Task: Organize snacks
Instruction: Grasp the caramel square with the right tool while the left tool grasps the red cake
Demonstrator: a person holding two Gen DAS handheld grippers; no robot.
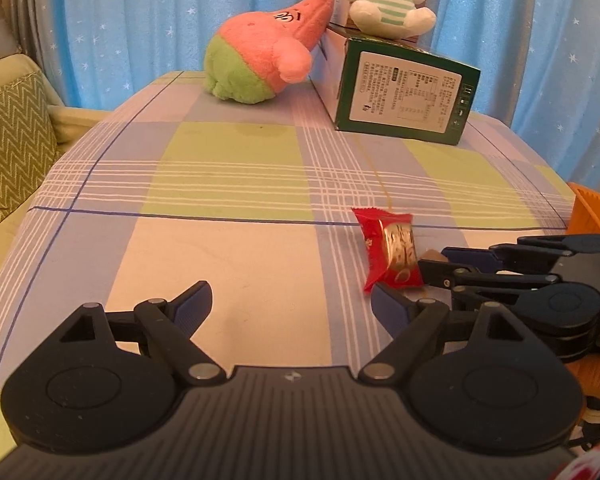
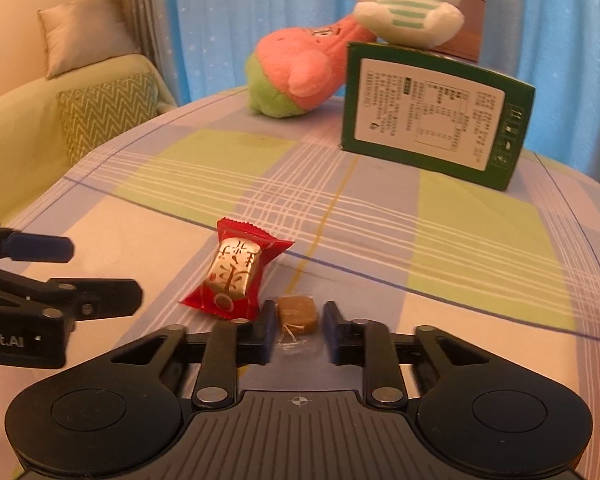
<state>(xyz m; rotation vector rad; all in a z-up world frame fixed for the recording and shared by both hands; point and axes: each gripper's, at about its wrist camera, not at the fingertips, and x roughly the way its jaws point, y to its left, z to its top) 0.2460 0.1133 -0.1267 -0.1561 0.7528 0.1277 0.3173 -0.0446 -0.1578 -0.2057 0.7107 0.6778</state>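
A red snack packet with a gold label lies on the checked tablecloth. Just right of it sits a small brown candy in a clear wrapper. My right gripper has its blue pads closed in on that candy from both sides. In the left wrist view the red packet lies ahead and to the right, and my right gripper reaches in from the right beside it. My left gripper stands open over bare cloth with nothing between its fingers. It also shows at the left edge of the right wrist view as the left gripper.
A green box lies at the back of the table with a white plush on top. A pink and green plush leans on it. An orange container is at the right edge. A sofa with a zigzag cushion stands left.
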